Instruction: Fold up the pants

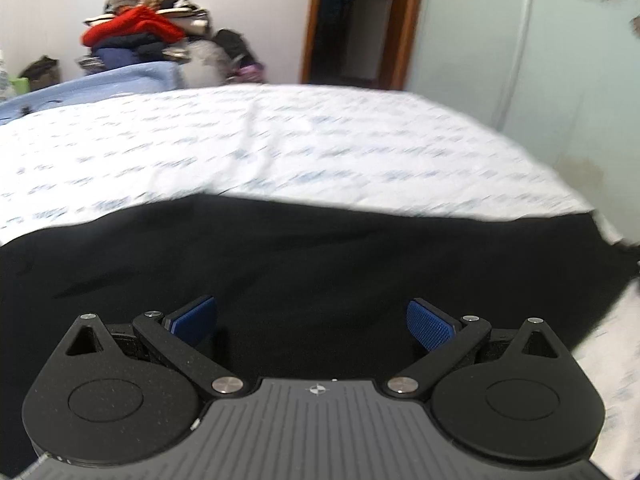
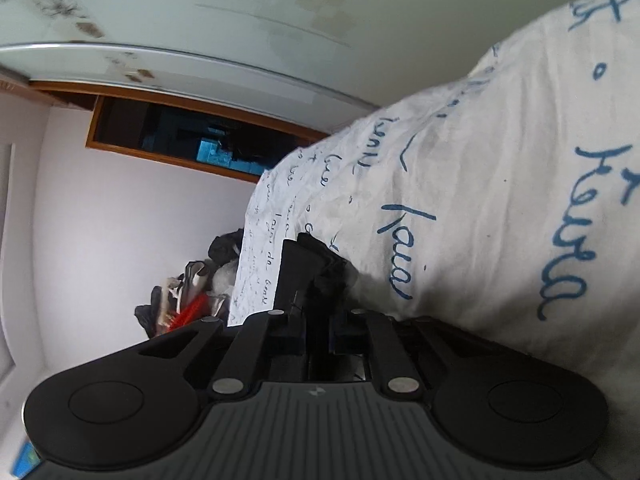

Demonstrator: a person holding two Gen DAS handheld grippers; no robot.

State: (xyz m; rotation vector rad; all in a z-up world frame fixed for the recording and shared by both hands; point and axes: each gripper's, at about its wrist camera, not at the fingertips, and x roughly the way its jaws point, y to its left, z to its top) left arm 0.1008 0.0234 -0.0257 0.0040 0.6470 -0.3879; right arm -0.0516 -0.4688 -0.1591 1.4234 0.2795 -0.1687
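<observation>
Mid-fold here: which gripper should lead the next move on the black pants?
Right. The right gripper is already shut on a bunched edge of the black pants, so it can probably carry the fold. The left gripper is open over flat cloth, gripping nothing.

My left wrist camera looks forward and slightly down, close over the black pants (image 1: 304, 256) on the bedsheet (image 1: 280, 148), toward the doorway (image 1: 352, 20). My right wrist camera is rolled sideways, tight against the sheet. Both catch the doorway and clothes pile (image 1: 140, 28).
</observation>
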